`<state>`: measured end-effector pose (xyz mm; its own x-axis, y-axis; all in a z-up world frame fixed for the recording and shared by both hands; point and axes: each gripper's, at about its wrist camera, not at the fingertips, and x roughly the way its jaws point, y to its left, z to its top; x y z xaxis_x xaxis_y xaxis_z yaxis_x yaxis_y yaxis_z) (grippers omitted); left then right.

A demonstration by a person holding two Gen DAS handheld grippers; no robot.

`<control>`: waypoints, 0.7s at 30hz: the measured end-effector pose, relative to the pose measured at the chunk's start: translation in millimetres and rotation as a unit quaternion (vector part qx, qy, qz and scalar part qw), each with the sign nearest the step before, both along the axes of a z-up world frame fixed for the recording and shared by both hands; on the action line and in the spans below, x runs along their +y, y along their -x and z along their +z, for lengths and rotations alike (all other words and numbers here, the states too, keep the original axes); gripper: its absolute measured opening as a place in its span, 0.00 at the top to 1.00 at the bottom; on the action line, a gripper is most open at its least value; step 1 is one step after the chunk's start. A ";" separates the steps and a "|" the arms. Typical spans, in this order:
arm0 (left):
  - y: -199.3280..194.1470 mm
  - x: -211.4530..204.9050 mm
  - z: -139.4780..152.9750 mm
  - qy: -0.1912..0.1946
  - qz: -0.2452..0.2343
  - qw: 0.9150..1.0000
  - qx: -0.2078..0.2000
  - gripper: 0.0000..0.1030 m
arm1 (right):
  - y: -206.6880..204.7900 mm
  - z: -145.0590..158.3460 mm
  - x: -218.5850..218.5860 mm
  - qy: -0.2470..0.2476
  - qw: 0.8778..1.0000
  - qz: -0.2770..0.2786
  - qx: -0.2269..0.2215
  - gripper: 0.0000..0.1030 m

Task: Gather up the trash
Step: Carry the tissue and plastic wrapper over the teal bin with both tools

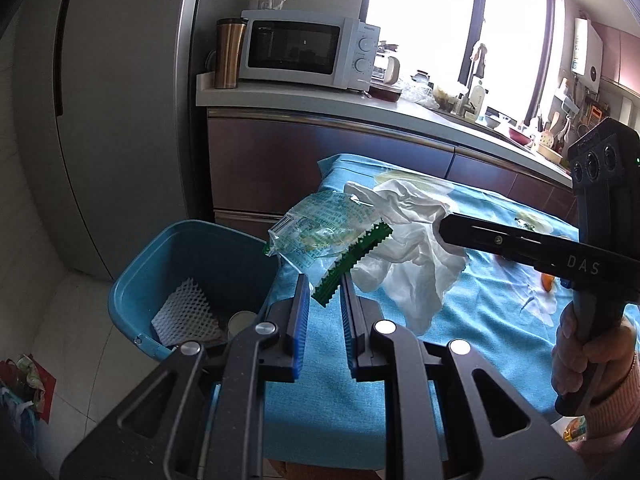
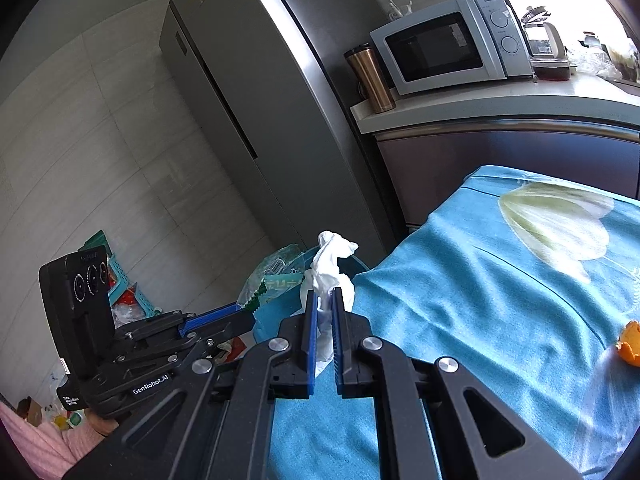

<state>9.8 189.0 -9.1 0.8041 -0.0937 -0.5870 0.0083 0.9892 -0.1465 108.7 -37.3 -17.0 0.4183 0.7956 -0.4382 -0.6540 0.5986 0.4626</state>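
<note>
My left gripper (image 1: 325,280) is shut on a clear plastic wrapper with green serrated edges (image 1: 320,236), held at the table's left edge beside the blue bin (image 1: 132,284). My right gripper (image 2: 325,300) is shut on a crumpled white tissue (image 2: 330,268), which also shows in the left wrist view (image 1: 408,240) hanging from the right gripper's fingers (image 1: 500,240). In the right wrist view the wrapper (image 2: 272,276) and the left gripper (image 2: 224,322) are left of the tissue, over the bin (image 2: 280,308). The bin holds white foam netting (image 1: 182,312) and a cup (image 1: 242,322).
The table has a blue flowered cloth (image 2: 480,300). An orange peel (image 2: 630,344) lies on it at the right. A grey fridge (image 1: 112,120) stands behind the bin. A counter (image 1: 320,100) carries a microwave (image 1: 308,50) and a metal tumbler (image 1: 229,54). Clutter sits on the floor (image 2: 124,296).
</note>
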 end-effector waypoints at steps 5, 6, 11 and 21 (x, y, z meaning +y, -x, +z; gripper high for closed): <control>-0.7 8.8 -0.6 0.000 0.010 1.000 -0.001 0.84 | -4.6 -1.9 13.2 0.003 1.000 0.010 0.002 0.94; -1.1 10.5 -0.4 0.001 0.012 1.000 -0.001 0.84 | -6.5 -2.3 15.9 0.003 1.000 0.011 0.003 0.94; -2.0 19.4 -1.6 0.002 0.022 1.000 0.000 0.84 | -10.7 -5.1 24.0 0.005 1.000 0.018 0.005 0.94; -8.4 40.1 -6.5 0.004 0.045 0.999 0.008 0.84 | -21.1 -8.4 42.6 0.008 1.000 0.027 0.015 0.94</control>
<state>18.2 229.1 -15.6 0.8004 -0.0266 -0.5989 -0.0825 0.9846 -0.1540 129.8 5.4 -25.4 0.3626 0.8093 -0.4622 -0.6714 0.5708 0.4727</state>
